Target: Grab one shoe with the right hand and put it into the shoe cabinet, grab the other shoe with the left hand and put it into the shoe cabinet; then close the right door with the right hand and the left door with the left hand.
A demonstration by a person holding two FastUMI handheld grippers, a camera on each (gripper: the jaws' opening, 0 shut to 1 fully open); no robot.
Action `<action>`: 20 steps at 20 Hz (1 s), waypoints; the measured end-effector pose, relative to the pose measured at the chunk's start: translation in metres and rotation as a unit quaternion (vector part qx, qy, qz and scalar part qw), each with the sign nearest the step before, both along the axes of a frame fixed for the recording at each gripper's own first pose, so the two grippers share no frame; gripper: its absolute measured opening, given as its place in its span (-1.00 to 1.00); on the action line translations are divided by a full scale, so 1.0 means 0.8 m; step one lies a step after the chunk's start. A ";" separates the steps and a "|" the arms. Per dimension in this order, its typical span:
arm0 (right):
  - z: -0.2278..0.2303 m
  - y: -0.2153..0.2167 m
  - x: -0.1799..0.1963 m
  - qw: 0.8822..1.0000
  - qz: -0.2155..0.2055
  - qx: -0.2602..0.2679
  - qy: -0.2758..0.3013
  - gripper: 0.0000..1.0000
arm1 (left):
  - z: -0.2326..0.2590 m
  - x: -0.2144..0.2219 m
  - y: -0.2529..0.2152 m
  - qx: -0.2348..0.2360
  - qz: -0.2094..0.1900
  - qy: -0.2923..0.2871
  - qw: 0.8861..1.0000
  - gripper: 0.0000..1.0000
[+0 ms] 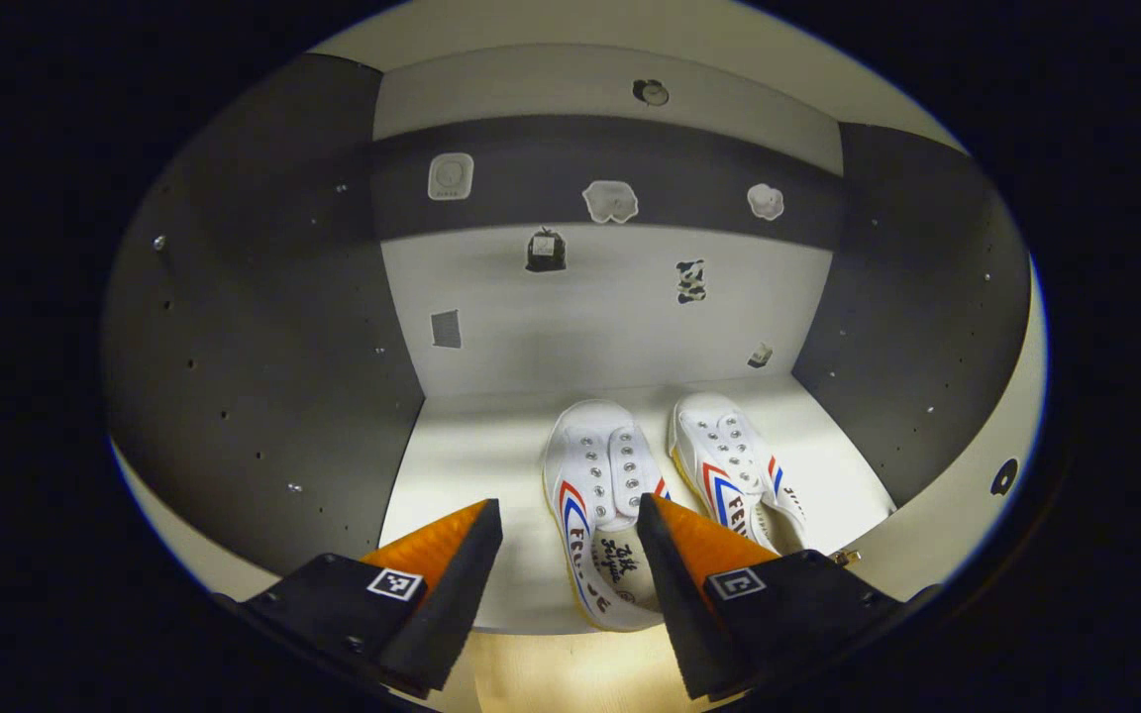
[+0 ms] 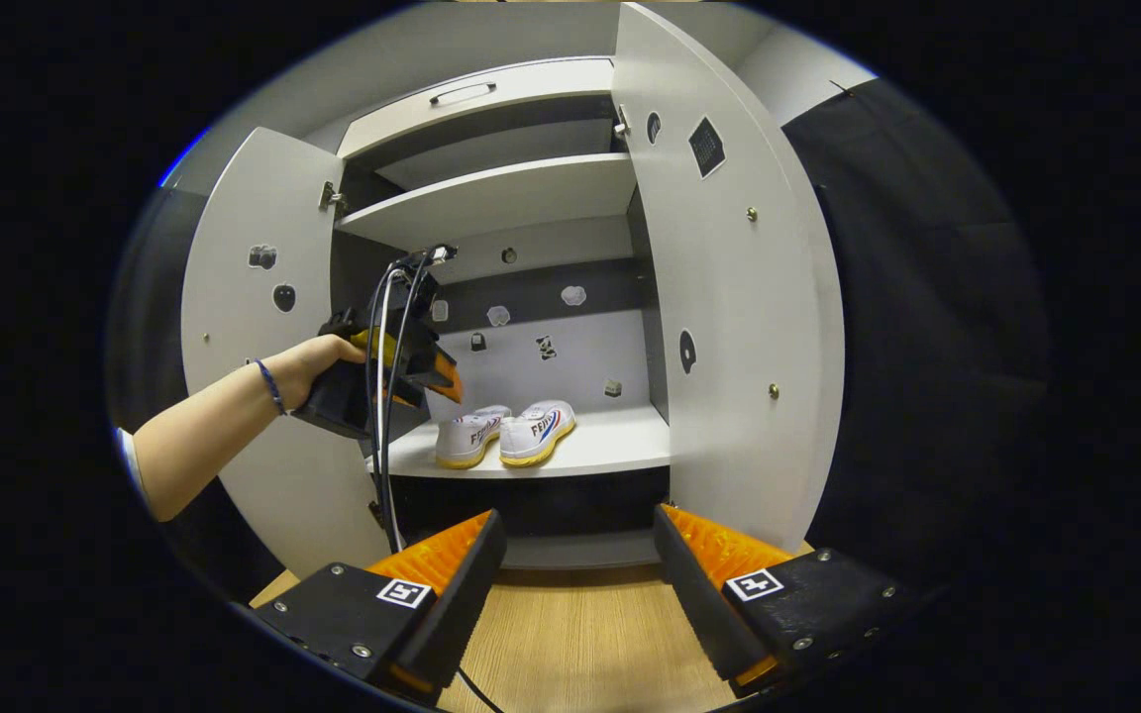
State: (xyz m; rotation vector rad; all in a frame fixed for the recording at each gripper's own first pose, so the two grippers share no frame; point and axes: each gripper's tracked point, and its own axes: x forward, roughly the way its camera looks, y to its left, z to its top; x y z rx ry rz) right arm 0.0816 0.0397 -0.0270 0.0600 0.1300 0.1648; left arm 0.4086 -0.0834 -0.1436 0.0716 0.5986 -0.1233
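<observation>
Two white canvas shoes with red and blue stripes stand side by side on the cabinet's lower shelf (image 1: 491,456): the left shoe (image 1: 598,510) and the right shoe (image 1: 737,467). My left gripper (image 1: 570,520) is open just in front of the shelf edge, its fingers apart over the left shoe's heel without pressing it. In the right gripper view, both shoes (image 2: 503,433) sit on the shelf, and a hand holds the left gripper (image 2: 437,374) in front of them. My right gripper (image 2: 578,540) is open, back from the cabinet, with nothing between its fingers. Both doors are open: the left door (image 2: 254,327) and the right door (image 2: 729,297).
An upper shelf (image 2: 501,203) and a drawer with a handle (image 2: 462,93) sit above. Small stickers dot the cabinet's back wall (image 1: 610,297). Cables (image 2: 382,416) hang from the left gripper. Wooden floor (image 2: 580,644) lies in front of the cabinet.
</observation>
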 end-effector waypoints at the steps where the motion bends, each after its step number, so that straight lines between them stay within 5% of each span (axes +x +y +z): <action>1: 0.000 0.001 -0.003 1.000 0.003 -0.002 0.000 0.85 | 0.012 -0.010 0.002 -0.001 -0.001 -0.013 1.000 0.87; 9: 0.007 -0.008 -0.029 1.000 0.006 -0.014 -0.008 0.85 | 0.110 -0.131 0.016 -0.014 0.001 -0.129 0.992 0.94; 20: 0.016 -0.098 -0.050 0.997 -0.057 -0.041 -0.017 0.85 | 0.162 -0.340 0.043 -0.031 -0.017 -0.234 0.972 0.91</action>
